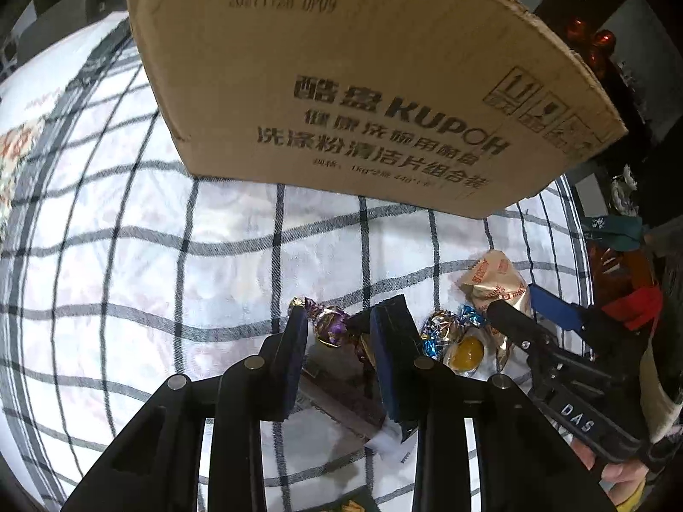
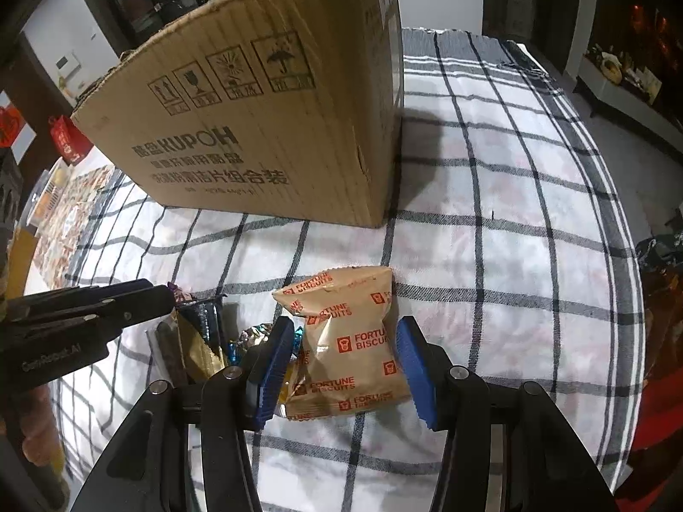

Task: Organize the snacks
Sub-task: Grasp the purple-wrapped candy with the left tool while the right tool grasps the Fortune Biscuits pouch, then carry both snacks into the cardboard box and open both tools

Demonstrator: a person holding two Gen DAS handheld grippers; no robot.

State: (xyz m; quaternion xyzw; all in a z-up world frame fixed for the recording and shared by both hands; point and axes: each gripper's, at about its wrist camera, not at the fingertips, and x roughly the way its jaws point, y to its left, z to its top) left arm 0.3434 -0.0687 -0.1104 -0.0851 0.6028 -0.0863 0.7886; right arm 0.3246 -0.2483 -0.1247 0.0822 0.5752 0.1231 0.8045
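Note:
A brown cardboard box (image 1: 363, 85) stands on the checked tablecloth (image 1: 170, 234); it also shows in the right wrist view (image 2: 264, 128). My left gripper (image 1: 341, 320) is open, its pads on either side of a purple-wrapped candy (image 1: 328, 324). A blue-wrapped candy (image 1: 444, 328) and a yellow candy (image 1: 467, 352) lie to its right. My right gripper (image 2: 345, 341) is open around a tan Fortune Biscuits packet (image 2: 354, 341) lying on the cloth; the packet also shows in the left wrist view (image 1: 495, 281).
A brown flat snack pack (image 1: 341, 392) lies under the left gripper. A dark cone-shaped wrapper (image 2: 205, 315) and a gold wrapper (image 2: 200, 354) lie left of the packet. The table edge (image 2: 631, 298) curves at right. Dark furniture stands beyond.

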